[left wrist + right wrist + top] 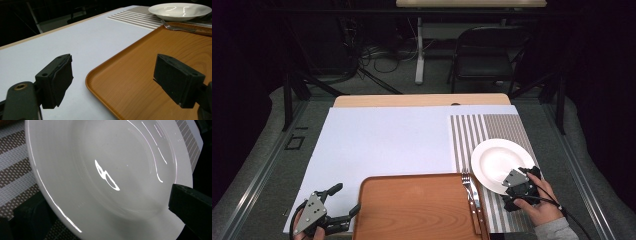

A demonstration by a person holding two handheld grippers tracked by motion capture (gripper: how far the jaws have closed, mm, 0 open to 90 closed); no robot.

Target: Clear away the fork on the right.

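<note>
While the white plate (498,164) sits on the striped placemat (472,131) at the desk's right side, just beyond the tray's far right corner, the right gripper (518,186) is at its near rim. In the right gripper view one jaw lies low beside the rim on the mat and the other stands over the rim's upper face, so the jaws straddle the edge; whether they have closed on the plate (105,170) I cannot tell. This looks like the step of taking or releasing the plate at its near edge. A fork (468,181) and a knife (475,205) lie along the right edge of the wooden tray (412,210), touching or nearly touching the plate's left rim. The left gripper (337,205) hovers at the tray's near left corner, jaws wide apart and holding nothing. Next, a lift would call for a firm pinch on the rim and a level rise clear of the cutlery.
</note>
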